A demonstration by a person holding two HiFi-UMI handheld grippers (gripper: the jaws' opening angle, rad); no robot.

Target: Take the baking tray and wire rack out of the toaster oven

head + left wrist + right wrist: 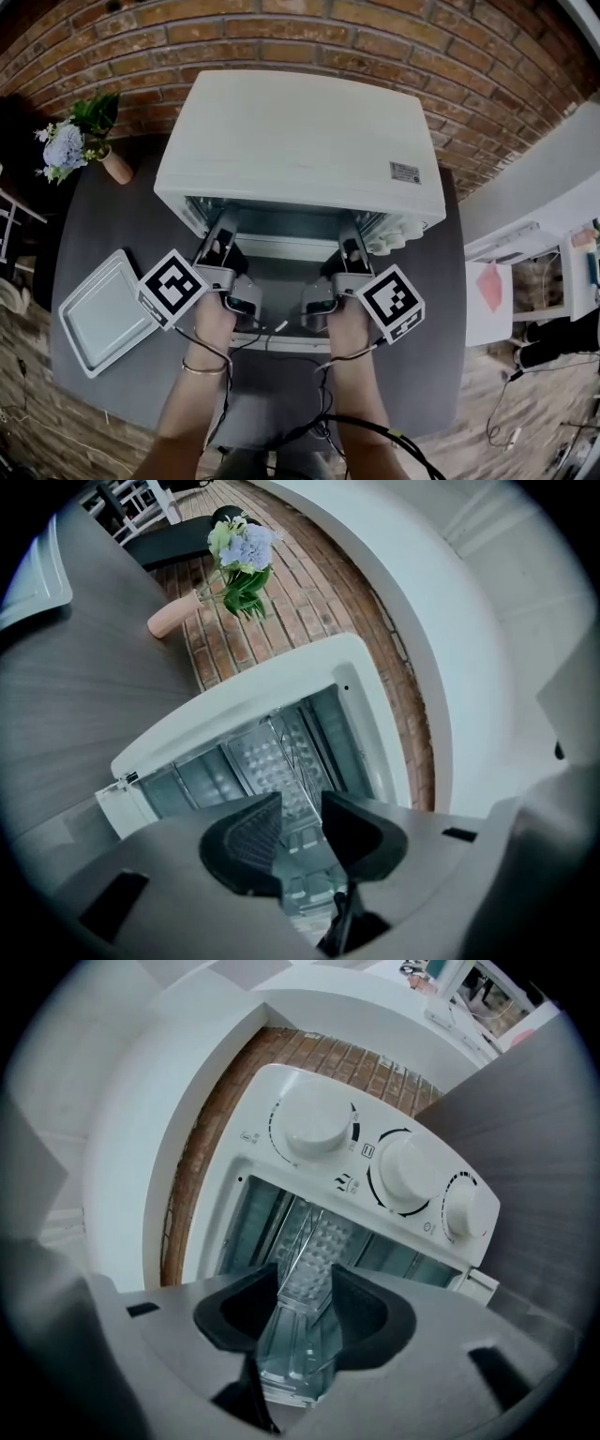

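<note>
Grey tabletop (pixel 131 220), white toaster oven (pixel 300 141); my left gripper (pixel 300 803) and right gripper (pixel 306 1274) gape, clamping nothing. Thin wire rack (pixel 287 757) seems light, stiff: take its front edge.

Label (pixel 405 172) on toaster oven (pixel 300 141) — unreadable.

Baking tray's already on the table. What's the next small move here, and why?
Probably ease left gripper and right gripper in onto the wire rack at its front edge, then close: both pairs of jaws stand apart at the open toaster oven, with the rack inside.
</note>
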